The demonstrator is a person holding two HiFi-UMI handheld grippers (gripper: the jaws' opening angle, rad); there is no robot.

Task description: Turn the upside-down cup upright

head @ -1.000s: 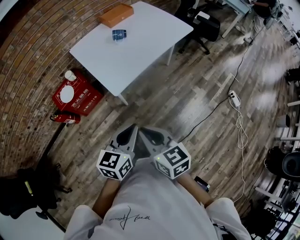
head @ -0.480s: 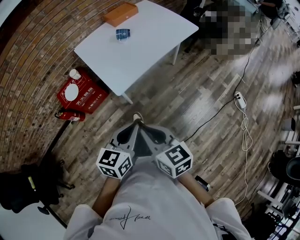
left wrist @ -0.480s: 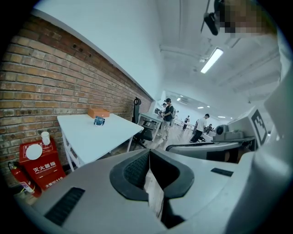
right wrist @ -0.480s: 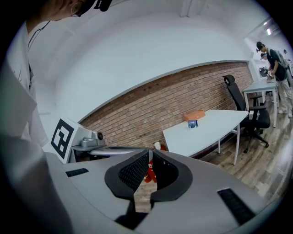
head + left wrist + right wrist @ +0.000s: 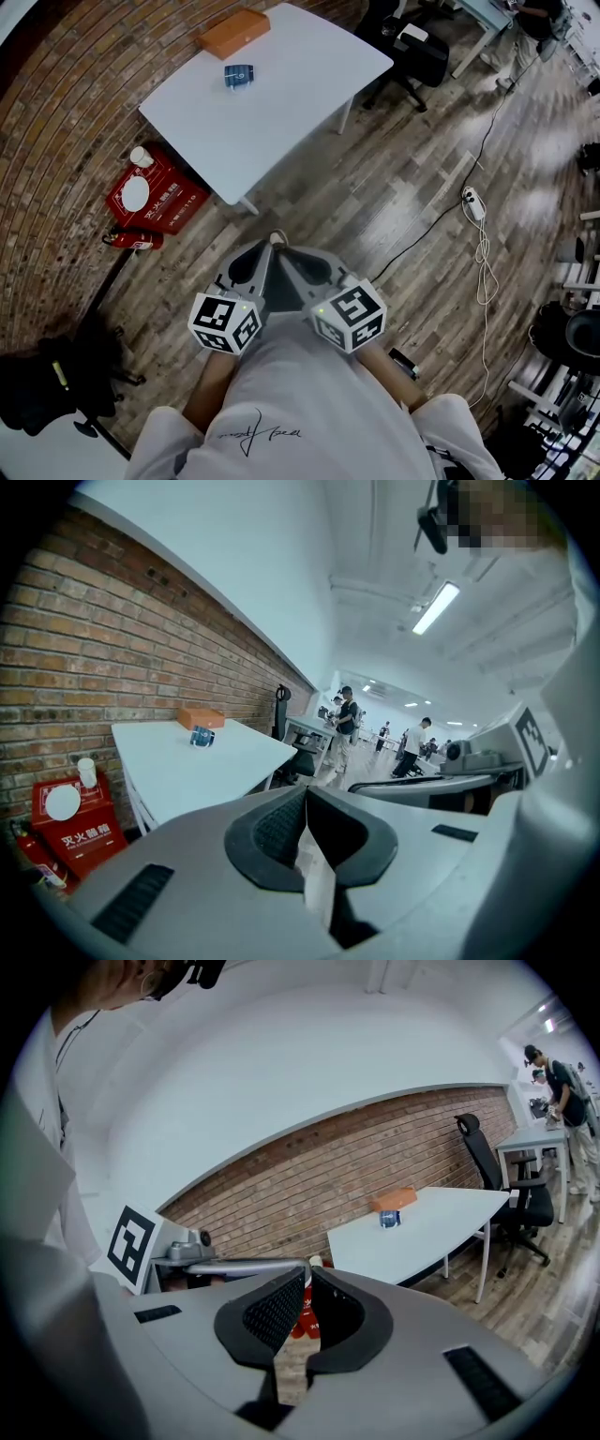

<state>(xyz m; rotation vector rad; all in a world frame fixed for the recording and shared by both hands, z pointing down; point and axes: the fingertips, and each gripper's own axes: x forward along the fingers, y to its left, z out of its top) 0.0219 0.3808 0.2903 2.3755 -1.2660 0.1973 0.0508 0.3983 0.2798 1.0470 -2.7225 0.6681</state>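
A small blue cup (image 5: pixel 238 75) stands on the white table (image 5: pixel 281 84), far ahead of me; it is too small to tell which way up it is. It also shows as the blue cup (image 5: pixel 201 737) in the left gripper view and the blue cup (image 5: pixel 390 1219) in the right gripper view. My left gripper (image 5: pixel 265 249) and right gripper (image 5: pixel 284 249) are held side by side close to my body, over the wooden floor, well short of the table. Both are shut, with nothing between the jaws of the left gripper (image 5: pixel 305 794) or the right gripper (image 5: pixel 307 1279).
An orange box (image 5: pixel 232 31) lies on the table behind the cup. A red case (image 5: pixel 150 192) and a fire extinguisher (image 5: pixel 131 240) sit on the floor by the brick wall. A black office chair (image 5: pixel 412 47), a power strip (image 5: pixel 472 202) with its cable, and black gear (image 5: pixel 47 384) are around.
The head view has swayed slightly. A shoe tip has come into view just beyond the gripper tips. Both grippers stay shut and side by side.
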